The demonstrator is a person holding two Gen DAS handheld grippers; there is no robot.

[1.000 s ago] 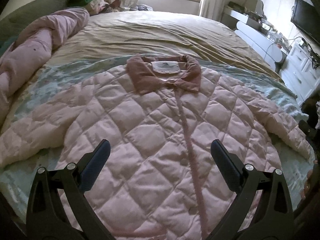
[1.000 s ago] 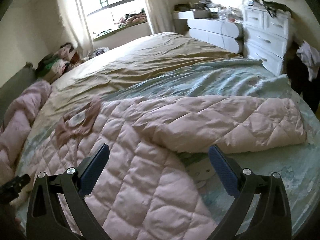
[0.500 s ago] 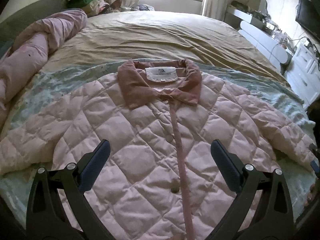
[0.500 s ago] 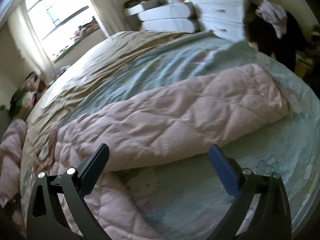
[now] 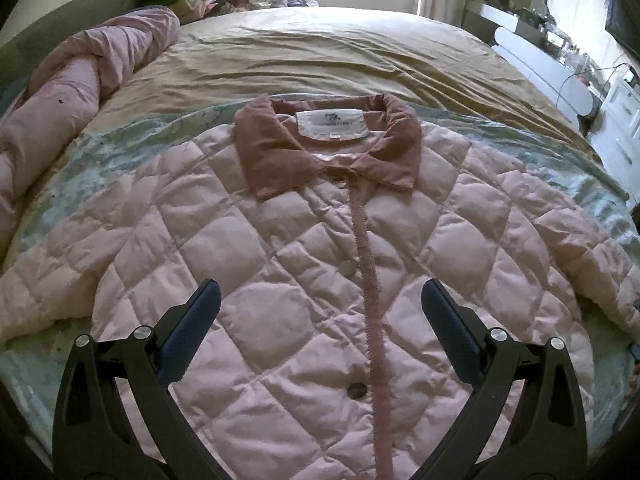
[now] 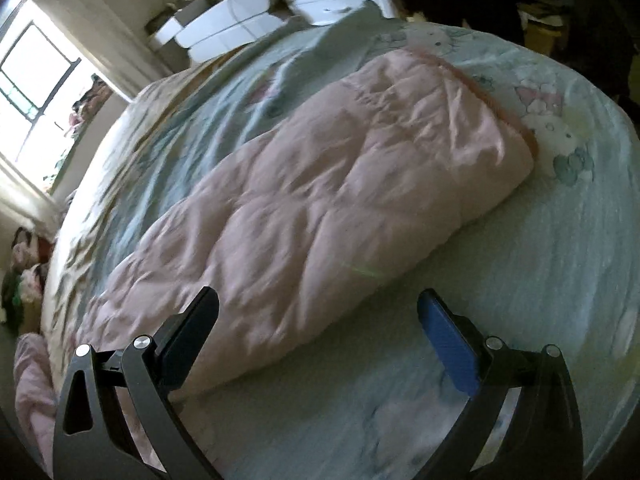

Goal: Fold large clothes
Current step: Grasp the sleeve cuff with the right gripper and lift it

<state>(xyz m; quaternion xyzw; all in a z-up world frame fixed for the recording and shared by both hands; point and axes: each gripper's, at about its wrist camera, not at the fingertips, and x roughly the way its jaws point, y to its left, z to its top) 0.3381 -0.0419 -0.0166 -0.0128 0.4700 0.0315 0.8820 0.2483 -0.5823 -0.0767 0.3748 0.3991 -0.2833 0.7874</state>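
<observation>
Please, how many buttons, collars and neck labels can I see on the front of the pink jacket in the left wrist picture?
Buttons on the quilted jacket: 2
Collar: 1
Neck label: 1
Total: 4

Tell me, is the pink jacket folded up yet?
Not yet. The pink jacket lies spread flat, buttoned, both sleeves stretched out sideways.

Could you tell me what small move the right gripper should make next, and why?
Probably ease the right gripper forward to the sleeve and close on its near edge. Both grippers are open and empty, the jacket lies flat and buttoned, and the sleeve is still spread outward.
</observation>
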